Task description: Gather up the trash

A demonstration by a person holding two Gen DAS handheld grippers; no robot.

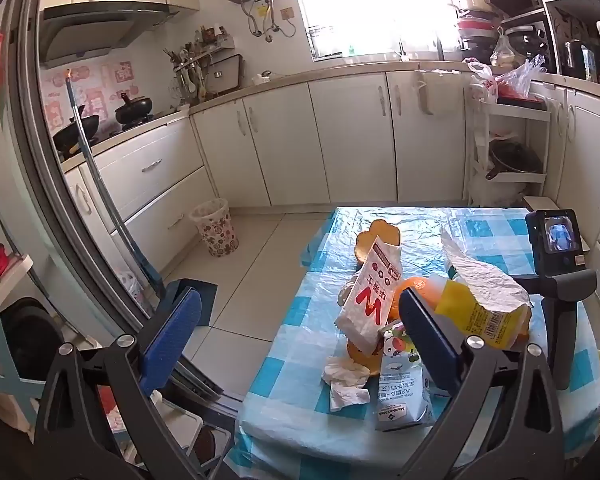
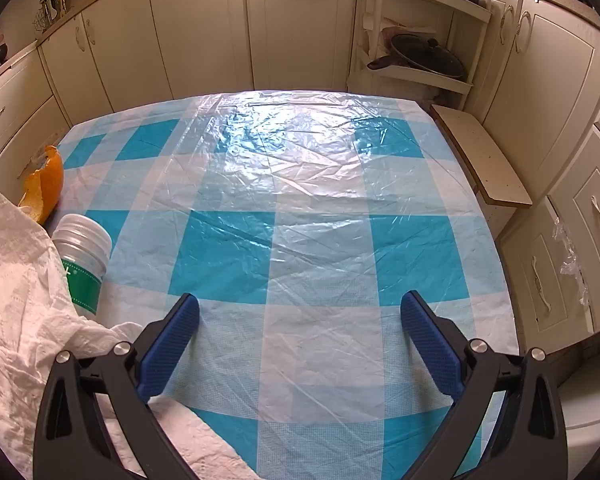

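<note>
item: left gripper [image 1: 300, 332]. jaws spread wide, nothing between them; held off the table's left edge, above the floor, level with the trash pile.

item: right gripper [image 2: 300, 336]. jaws spread wide, nothing held; low over a bare part of the table [image 2: 320, 200], well apart from most of the trash.

item: trash pile, left and near part of the table [image 1: 500, 232]. contents: packet [image 1: 370, 300] with red w, standing tilted against the rest; bottle [image 1: 476, 312], orange, lying on its side; tissue [image 1: 346, 384], crumpled, near the edge; carton [image 1: 400, 396], flat, close to the near edge; peel [image 1: 376, 240] behind the packet; napkin [image 1: 480, 272] draped over the bottle.

item: same pile seen from the right wrist. napkin [image 2: 28, 300] fills the left; jar [image 2: 84, 256] with green label just beside it; peel [image 2: 44, 188] further back.

item: bin [image 1: 216, 228], on the floor by the cabinets, well apart from the table.

risks, as judged:
- pieces lean on each other; pulling one may topple the packet or set the bottle rolling off the edge.
- tissue and carton sit near the edge; a sweep of the left jaw may knock them to the floor.
- napkin is limp; a pinch may lift only a corner, or drag the jar over.
- plastic cover is loose and creased; a low jaw may snag it and shift everything.
- long carry to the bin; light paper may slip out.
</note>
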